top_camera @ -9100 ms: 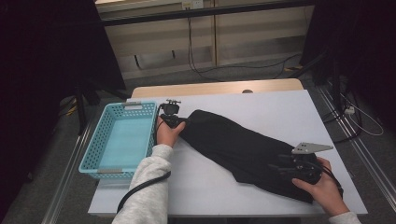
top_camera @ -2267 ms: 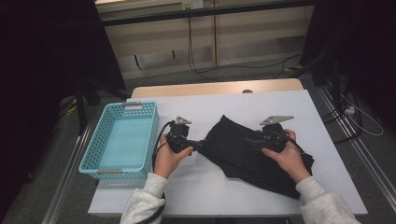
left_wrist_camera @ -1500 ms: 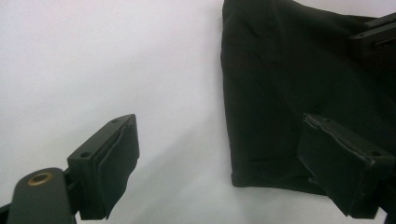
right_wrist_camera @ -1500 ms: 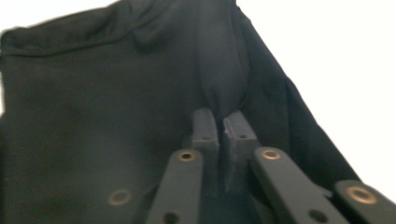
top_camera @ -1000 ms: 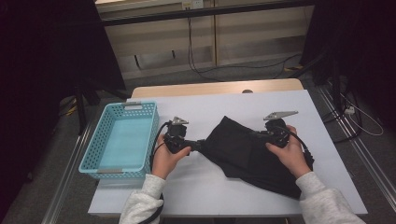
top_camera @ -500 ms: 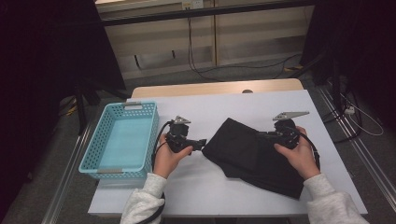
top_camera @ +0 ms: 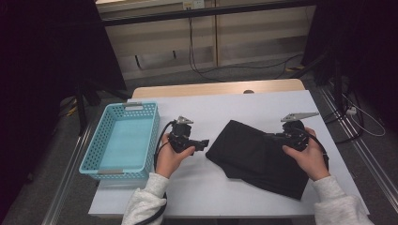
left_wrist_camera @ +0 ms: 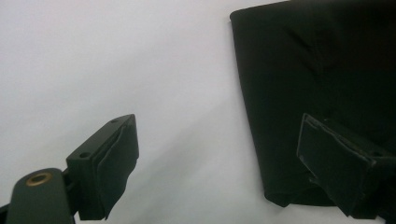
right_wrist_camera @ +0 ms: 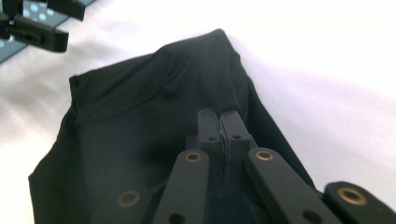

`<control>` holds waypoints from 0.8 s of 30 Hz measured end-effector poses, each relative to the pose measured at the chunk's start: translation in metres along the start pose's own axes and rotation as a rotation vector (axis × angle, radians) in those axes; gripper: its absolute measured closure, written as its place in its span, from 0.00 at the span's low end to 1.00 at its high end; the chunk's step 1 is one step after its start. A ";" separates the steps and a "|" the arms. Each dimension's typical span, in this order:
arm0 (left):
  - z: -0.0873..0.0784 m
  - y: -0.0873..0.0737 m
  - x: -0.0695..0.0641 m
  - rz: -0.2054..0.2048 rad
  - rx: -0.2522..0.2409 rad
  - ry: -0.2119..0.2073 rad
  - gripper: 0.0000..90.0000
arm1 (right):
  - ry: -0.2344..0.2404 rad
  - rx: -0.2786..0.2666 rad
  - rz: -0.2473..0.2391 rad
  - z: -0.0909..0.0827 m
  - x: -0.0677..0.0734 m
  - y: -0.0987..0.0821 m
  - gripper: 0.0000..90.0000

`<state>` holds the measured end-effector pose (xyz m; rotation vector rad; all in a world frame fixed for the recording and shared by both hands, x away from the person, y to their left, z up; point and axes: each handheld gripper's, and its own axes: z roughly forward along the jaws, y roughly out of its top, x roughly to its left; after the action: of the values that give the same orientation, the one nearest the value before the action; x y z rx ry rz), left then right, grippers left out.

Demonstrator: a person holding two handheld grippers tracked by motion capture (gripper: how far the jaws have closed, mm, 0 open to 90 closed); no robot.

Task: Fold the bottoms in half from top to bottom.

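A black cloth (top_camera: 256, 159) lies folded on the white table (top_camera: 206, 197), right of centre. My right gripper (top_camera: 277, 137) is at the cloth's far right edge, shut on a raised fold of it; in the right gripper view the pinched fabric (right_wrist_camera: 140, 121) runs up to the closed tips (right_wrist_camera: 222, 126). My left gripper (top_camera: 202, 144) hovers just left of the cloth, jaws wide apart and pointing toward it. In the left gripper view the open gripper (left_wrist_camera: 219, 163) holds nothing, and the cloth's near corner (left_wrist_camera: 317, 70) lies below the right-hand jaw.
A light blue plastic basket (top_camera: 123, 140) stands at the table's left side, close to my left hand. A wooden strip (top_camera: 220, 88) runs along the table's far edge. Cables lie on the floor beyond.
My right gripper has moved right and slightly up, drawing the pinched cloth edge with it, so the cloth has shifted away from the left gripper. The left hand has stayed put.
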<state>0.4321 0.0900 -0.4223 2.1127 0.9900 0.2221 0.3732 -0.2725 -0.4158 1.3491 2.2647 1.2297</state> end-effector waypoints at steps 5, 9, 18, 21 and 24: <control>0.003 0.001 -0.002 0.003 -0.003 -0.002 0.14 | 0.004 -0.005 0.005 -0.005 0.000 -0.002 0.99; 0.004 0.003 -0.002 0.006 0.005 -0.011 0.14 | 0.002 -0.001 0.005 -0.008 -0.001 -0.004 0.99; 0.006 0.006 -0.004 0.017 0.004 -0.021 0.13 | -0.003 -0.003 0.010 -0.017 -0.004 -0.007 0.99; 0.007 0.006 -0.005 0.014 -0.005 -0.019 0.13 | -0.002 -0.005 0.014 -0.021 -0.006 -0.009 0.99; 0.007 0.006 -0.005 0.015 -0.006 -0.021 0.13 | -0.004 -0.004 0.018 -0.023 -0.006 -0.010 0.99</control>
<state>0.4353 0.0796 -0.4216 2.1138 0.9605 0.2097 0.3573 -0.2923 -0.4106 1.3715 2.2513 1.2358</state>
